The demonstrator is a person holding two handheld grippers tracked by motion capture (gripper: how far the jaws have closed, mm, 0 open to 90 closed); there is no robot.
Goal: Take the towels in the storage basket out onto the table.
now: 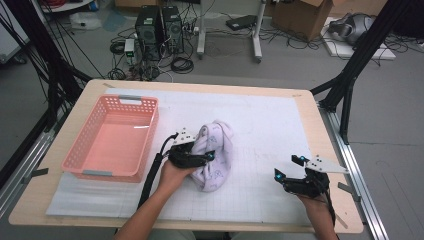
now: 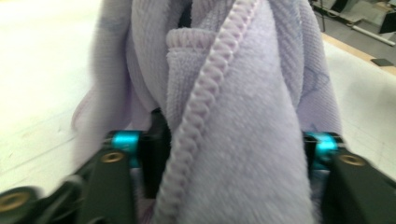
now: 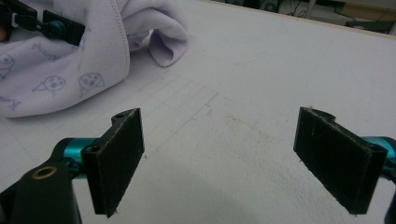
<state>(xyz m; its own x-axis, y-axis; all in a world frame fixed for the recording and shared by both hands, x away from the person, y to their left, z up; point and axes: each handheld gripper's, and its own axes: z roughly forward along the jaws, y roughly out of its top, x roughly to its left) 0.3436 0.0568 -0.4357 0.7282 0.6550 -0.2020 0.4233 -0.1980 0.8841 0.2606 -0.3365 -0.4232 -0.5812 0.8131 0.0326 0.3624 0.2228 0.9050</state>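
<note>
Lilac terry cloth bulged between the jaws of the left claw [image 1: 192,152], a bunched towel [image 1: 216,155] lying on the white mat of the bench [image 1: 260,120]. Whether the pads were pressing on it I couldn't tell; the folds hid them, and the jaws stood wide around the bundle. Just left of that claw sat the pink basket [image 1: 112,137], with nothing in it, so my guess was the job had barely begun: the towel was neither folded flat nor dropped in the basket. Off to the right, well apart from the cloth, the right claw [image 1: 290,167] hovered low over the mat, jaws spread wide, nothing between them. As for the towel itself: soft, fleecy, crumpled into a long lump, a scalloped stitched hem running up its fold, small printed faces on its outer side [image 3: 56,84].
</note>
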